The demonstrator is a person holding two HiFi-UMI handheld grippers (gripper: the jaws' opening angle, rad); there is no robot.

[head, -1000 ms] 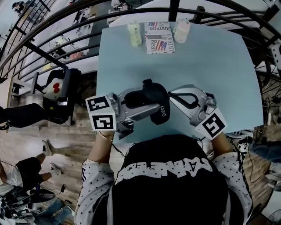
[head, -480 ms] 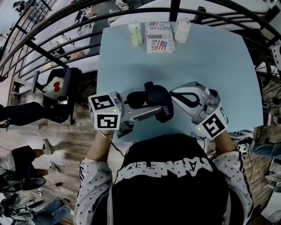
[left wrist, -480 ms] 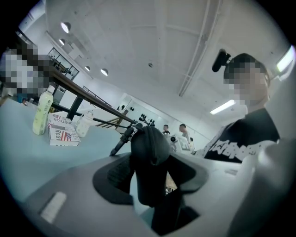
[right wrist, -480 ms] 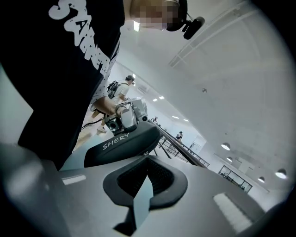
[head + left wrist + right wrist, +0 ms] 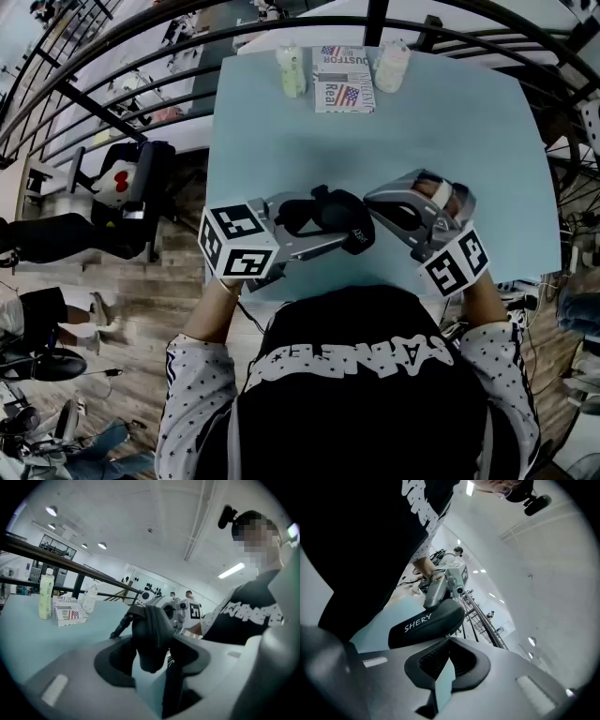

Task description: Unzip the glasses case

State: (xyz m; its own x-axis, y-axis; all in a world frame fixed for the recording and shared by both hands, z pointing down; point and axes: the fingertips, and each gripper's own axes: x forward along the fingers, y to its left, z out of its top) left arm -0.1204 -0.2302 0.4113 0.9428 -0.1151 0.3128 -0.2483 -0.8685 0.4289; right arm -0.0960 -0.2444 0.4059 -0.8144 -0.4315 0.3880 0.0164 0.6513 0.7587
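Unzipping, at tabletop's (image 5: 281, 141) near edge: left gripper (image 5: 314, 214) clamps glasses case (image 5: 345, 223), right gripper (image 5: 377, 208) pinches apparent zip pull (image 5: 449, 636); next, drag it round.

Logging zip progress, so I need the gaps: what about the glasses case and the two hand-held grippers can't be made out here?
- Zipper pull: right gripper view, too small at the right hand-held gripper's shut tips; gripped or not, unclear.
- How far the zip is open: head view, the left hand-held gripper covers part of the glasses case; left gripper view shows one end.
- Labels on the bottles: head view, too small.
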